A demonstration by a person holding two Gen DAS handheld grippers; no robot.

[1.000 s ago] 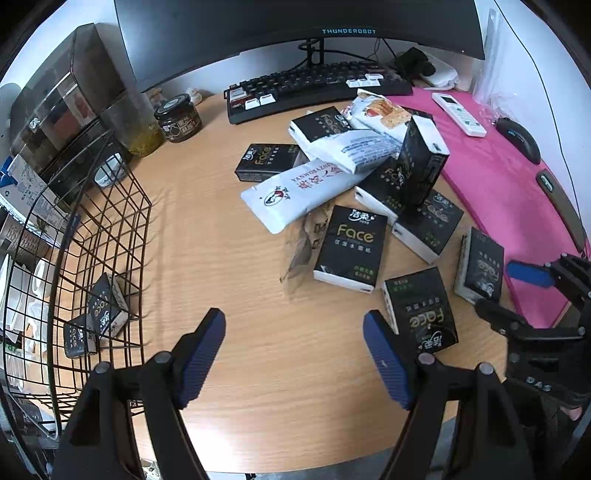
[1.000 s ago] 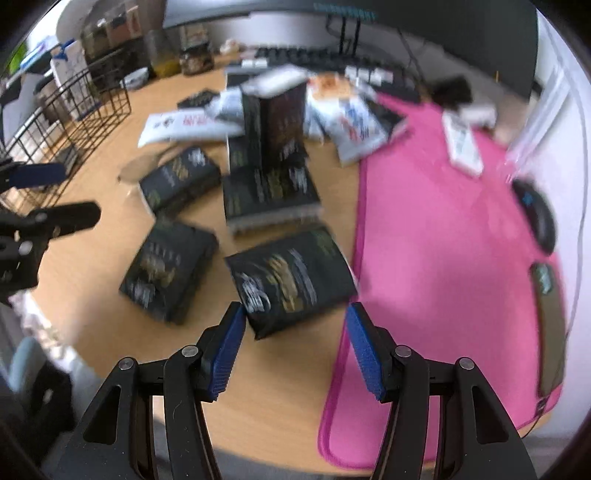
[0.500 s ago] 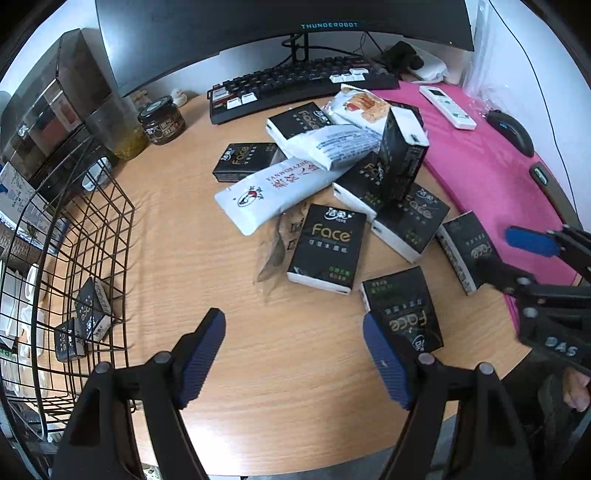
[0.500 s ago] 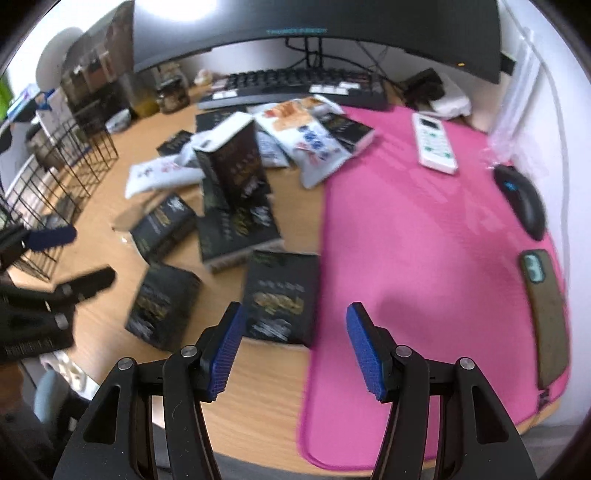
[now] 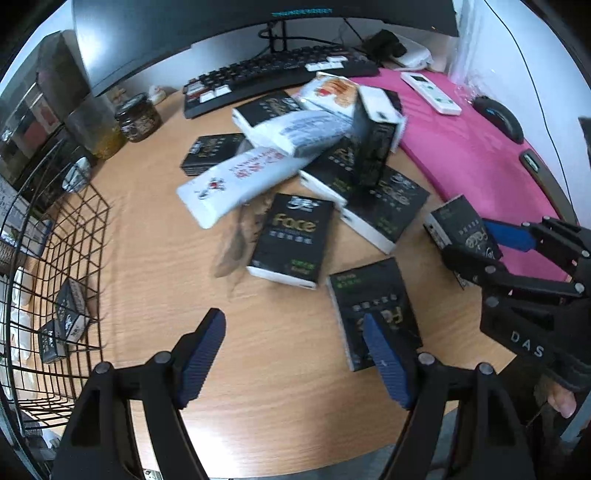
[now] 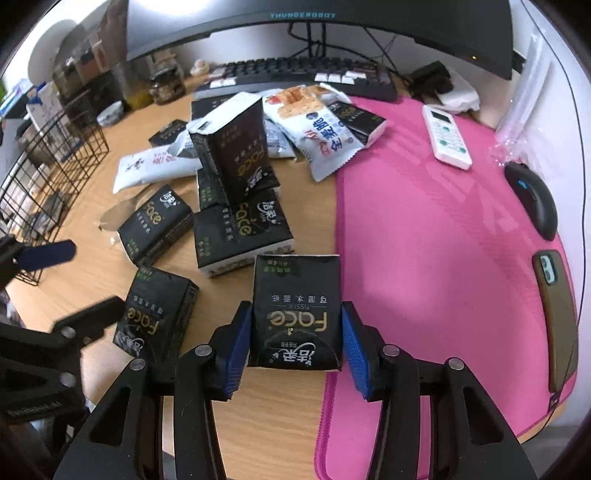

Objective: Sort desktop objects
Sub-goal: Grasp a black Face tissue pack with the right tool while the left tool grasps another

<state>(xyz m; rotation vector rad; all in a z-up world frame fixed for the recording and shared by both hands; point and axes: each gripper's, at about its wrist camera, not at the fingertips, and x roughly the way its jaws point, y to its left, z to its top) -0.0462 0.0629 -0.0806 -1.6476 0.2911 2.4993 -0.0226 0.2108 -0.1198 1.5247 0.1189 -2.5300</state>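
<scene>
Left wrist view: The desk is light wood grain, with a pink mat covering its right part. A monitor and a black keyboard stand at the far edge, behind the pile of black tissue packs and white snack bags lying left of the mat. The left tool hangs above bare desk with its jaws wide apart; nothing is between them, and one tissue pack lies just behind its right finger. The right tool enters from the right, at a tissue pack beside the mat edge. A black wire basket stands on the far left of the desk, well apart from the mat; it contains at least two small black packs against its near wall.

Right wrist view: The mat carries a white remote, a black mouse and a phone. The right tool is closing, with a tissue pack between its blue pads; both pads lie against the sides of the pack. The pack sits at the left edge of the mat. The left tool is visible at the left.
</scene>
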